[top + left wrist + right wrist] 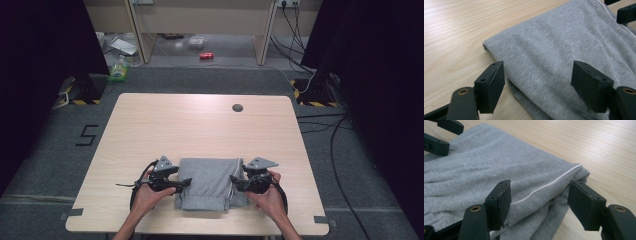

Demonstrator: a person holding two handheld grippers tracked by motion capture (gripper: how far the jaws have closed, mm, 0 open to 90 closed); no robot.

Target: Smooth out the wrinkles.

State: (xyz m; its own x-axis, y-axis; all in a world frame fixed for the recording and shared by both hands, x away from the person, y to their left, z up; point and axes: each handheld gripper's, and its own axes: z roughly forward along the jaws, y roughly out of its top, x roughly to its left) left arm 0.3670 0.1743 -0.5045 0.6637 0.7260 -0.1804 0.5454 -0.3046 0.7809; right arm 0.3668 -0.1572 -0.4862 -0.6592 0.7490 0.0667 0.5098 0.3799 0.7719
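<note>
Item: folded grey garment [210, 187], soft knit with a thin white stripe [546, 187] along one side, lying flat on the near middle of the pale wooden surface [200, 125]. Its long axis appears to run from the near edge toward the far edge, with the two short sides facing the person and the far end. Left tongs [186, 183] sit at the garment's left edge, jaws apart, the folded edge [499, 60] lying between and just ahead of them. Right tongs [233, 180] sit at the right edge, jaws likewise apart, straddling the striped side seam where the layers stack. Neither pair is clamped on cloth. Both hands are equally near, one to each side, so the garment lies directly between them. Left hand [147, 196] and right hand [270, 195] come in low from the near edge, forearms angled inward, tongs pointing toward each other across the cloth.
</note>
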